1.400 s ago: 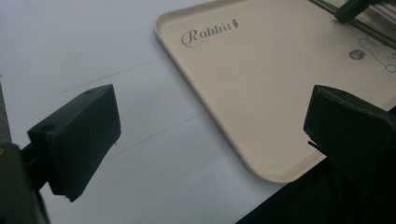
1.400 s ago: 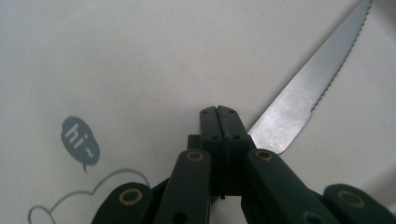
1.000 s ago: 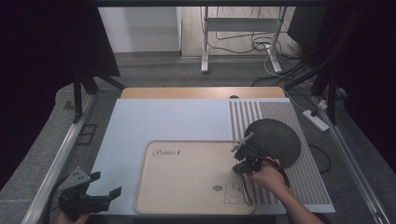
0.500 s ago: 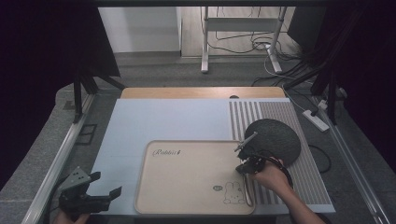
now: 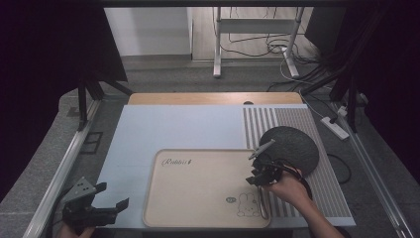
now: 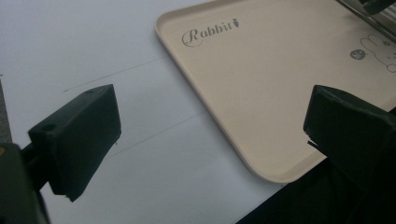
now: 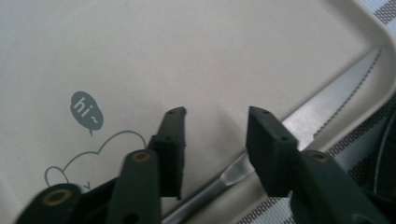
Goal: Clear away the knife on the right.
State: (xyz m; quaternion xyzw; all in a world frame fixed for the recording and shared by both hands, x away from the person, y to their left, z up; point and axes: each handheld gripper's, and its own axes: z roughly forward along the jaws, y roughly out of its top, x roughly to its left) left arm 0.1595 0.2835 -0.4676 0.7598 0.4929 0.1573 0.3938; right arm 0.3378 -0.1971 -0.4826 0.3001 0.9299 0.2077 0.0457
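The right gripper hovers low over the beige tray, jaws parted with nothing between them. A serrated knife lies flat along the tray's right rim, just beside the jaws, so I'd guess it's lining up a grab. Hard to tell whether one jaw touches it. The left gripper is parked off the tray at the counter's near-left corner, jaws wide apart and empty. A dark round mat sits nearby.

The black two-jaw left gripper is held low, jaws wide; the black right gripper points down, seemingly parted, empty.
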